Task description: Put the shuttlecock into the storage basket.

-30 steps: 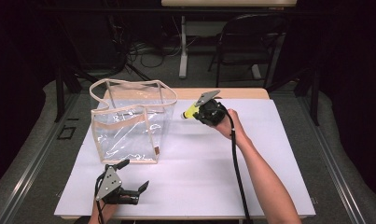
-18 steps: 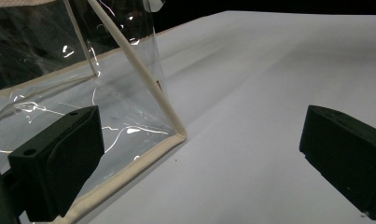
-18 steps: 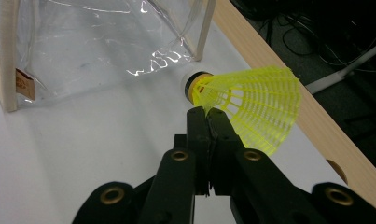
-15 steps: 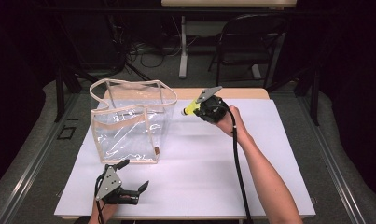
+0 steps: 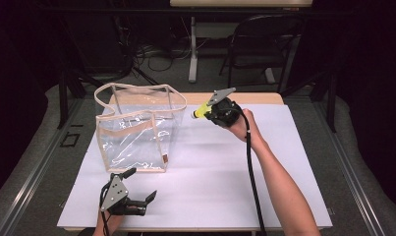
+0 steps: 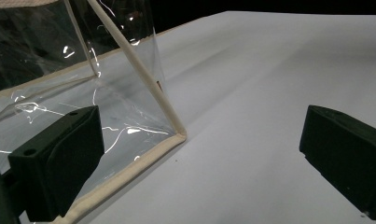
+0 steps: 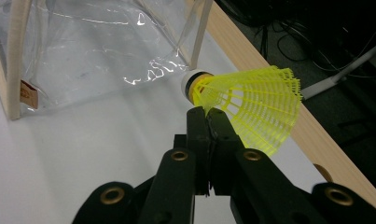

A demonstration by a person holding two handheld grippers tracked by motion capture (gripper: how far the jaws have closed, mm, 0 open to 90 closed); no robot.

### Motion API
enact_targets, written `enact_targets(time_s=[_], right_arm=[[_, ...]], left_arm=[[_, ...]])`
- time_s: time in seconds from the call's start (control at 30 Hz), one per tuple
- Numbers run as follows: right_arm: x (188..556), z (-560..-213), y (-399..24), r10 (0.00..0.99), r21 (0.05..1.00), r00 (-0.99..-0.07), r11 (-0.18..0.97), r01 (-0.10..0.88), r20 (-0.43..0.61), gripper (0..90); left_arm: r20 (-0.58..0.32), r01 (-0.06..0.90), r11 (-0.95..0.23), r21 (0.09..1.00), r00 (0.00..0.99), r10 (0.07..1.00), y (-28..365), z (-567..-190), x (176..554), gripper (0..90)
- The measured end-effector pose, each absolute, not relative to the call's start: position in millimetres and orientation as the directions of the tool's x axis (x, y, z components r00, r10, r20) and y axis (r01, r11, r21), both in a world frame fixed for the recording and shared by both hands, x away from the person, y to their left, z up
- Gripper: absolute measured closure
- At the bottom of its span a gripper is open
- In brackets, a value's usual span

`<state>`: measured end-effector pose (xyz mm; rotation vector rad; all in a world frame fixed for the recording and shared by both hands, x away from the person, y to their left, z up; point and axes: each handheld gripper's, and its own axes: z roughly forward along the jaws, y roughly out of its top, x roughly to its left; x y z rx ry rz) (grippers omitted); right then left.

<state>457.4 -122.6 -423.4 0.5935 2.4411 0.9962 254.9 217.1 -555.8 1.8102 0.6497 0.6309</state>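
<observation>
A clear plastic bag (image 5: 136,128) with beige trim stands open-topped on the white table (image 5: 210,172) at the left. My right gripper (image 5: 201,112) hovers just right of the bag's rim, shut on a yellow shuttlecock (image 7: 244,102) whose white cork tip points toward the bag (image 7: 83,51). Near the table's front edge my left gripper (image 5: 139,184) stands open with nothing between its jaws. The bag's lower corner (image 6: 176,135) lies just ahead of its left jaw.
A wooden tabletop edge (image 7: 269,88) runs past the white sheet at the back. A dark chair (image 5: 264,44), table legs and cables stand on the floor beyond. White surface stretches right of the bag.
</observation>
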Motion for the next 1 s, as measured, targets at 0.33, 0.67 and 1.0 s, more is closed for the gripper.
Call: enact_targets(time_s=[0.33,0.67,1.0], right_arm=[[456,-413,-124,0.538,0.729,-0.806,0.651,0.21,-0.248,89.2],[455,-402,-126,0.543,0.737,-0.798,0.646,0.198,-0.262,89.3],[454,-391,-127,0.546,0.74,-0.793,0.644,0.192,-0.27,89.2]], left_arm=[[0.112,0.131,-0.287,0.949,0.712,0.693,217,-556,255,0.0],[0.111,0.132,-0.287,0.949,0.712,0.694,217,-556,255,0.0],[0.112,0.132,-0.289,0.948,0.712,0.693,217,-556,255,0.0]])
